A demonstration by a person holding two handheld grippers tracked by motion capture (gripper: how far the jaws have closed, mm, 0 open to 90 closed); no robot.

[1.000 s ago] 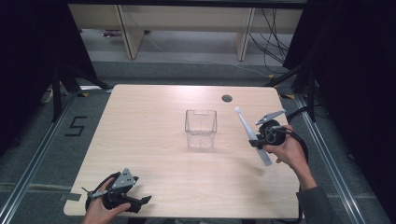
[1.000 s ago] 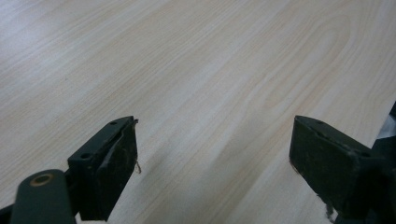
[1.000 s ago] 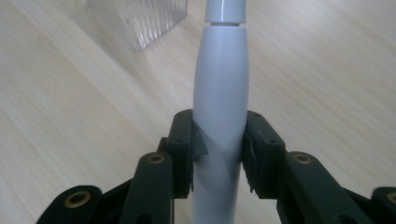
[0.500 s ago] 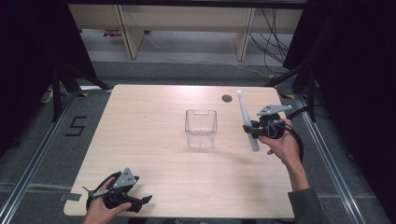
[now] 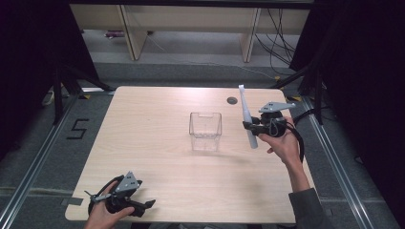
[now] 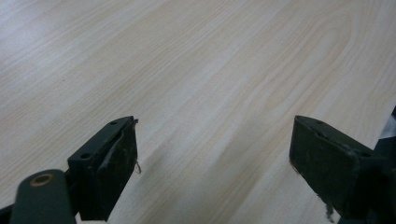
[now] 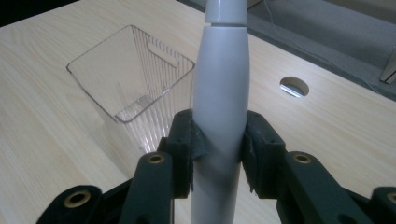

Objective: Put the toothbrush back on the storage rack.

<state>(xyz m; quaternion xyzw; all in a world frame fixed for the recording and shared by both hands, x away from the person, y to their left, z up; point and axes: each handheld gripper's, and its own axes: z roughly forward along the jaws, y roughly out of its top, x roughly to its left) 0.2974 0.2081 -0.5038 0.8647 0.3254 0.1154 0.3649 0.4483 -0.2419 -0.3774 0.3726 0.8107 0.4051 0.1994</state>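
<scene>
On the tabletop (image 5: pixel 157 143) stand 1 clear plastic bin (image 5: pixel 206 131) and nothing more than 1 round cable hole (image 5: pixel 232 100), while 2 grippers work above it. The right gripper (image 5: pixel 249 125) has its fingers (image 7: pixel 184 149) closed partway and clamped on the thick body of 1 white toothbrush-like handle (image 5: pixel 247 117), held in the air just right of the bin, its long axis near upright with the slim end up and tilted slightly left in the high view. The left gripper (image 5: pixel 148 204) rests at the near left edge, its fingers (image 6: pixel 109 165) spread wide with nothing between them.

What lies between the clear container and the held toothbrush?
Nothing: in the high view, bare table separates the clear container from the toothbrush held in the right gripper.
</scene>
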